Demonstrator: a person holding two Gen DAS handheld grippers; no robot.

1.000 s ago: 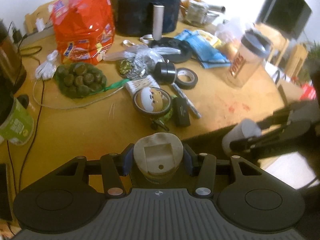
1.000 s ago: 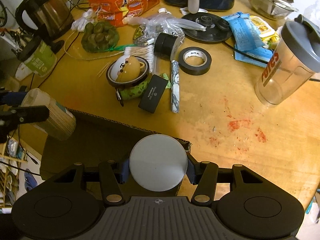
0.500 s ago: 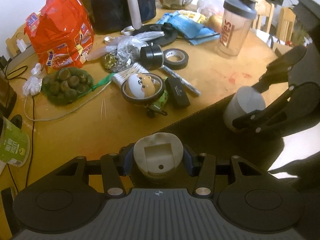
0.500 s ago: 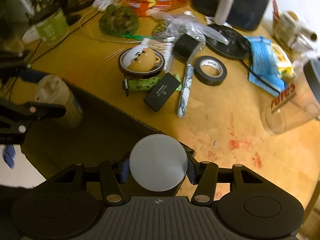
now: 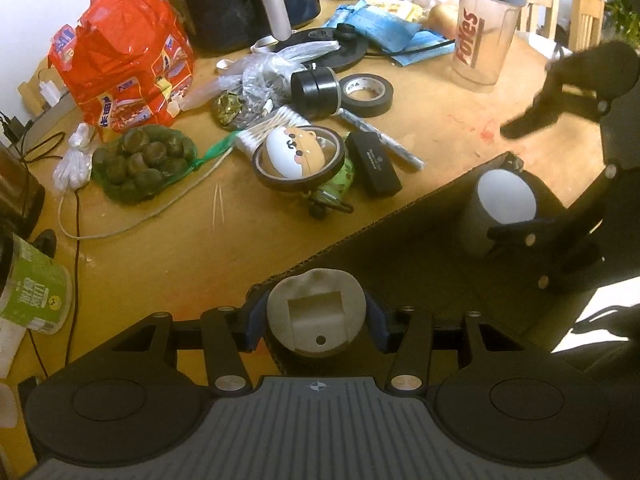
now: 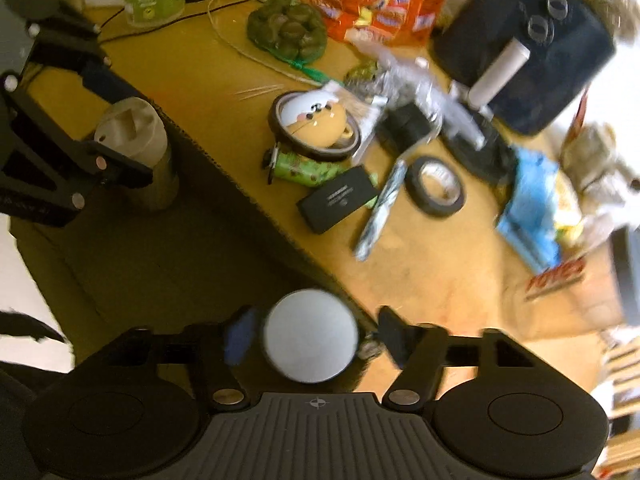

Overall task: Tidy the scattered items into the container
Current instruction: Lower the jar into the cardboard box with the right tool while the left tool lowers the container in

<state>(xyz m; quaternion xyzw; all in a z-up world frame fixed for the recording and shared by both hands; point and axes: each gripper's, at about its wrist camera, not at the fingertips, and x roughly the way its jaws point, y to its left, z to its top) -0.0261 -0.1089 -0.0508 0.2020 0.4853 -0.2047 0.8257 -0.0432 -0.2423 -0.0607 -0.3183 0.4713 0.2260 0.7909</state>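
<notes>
Landmark: cardboard box (image 5: 400, 264), open, at the near table edge.

Left gripper (image 5: 316, 322): clamped on a beige canister (image 5: 316, 320), blue pads against both its sides, held over the box's left rim; presumably poised there so it can go down inside.

Beyond the box on the table lie a tape ring around a cartoon-face toy (image 5: 296, 152), a black case (image 5: 372, 162), a foil-wrapped stick (image 5: 384, 140) and a black tape roll (image 5: 366, 94): still scattered.

Right gripper (image 6: 314, 340): jaws stand apart, gaps showing either side of the grey-lidded cylinder (image 6: 310, 340); the cylinder sits inside the box's far right corner. Judgement: released or nearly so. This view is blurred.
</notes>
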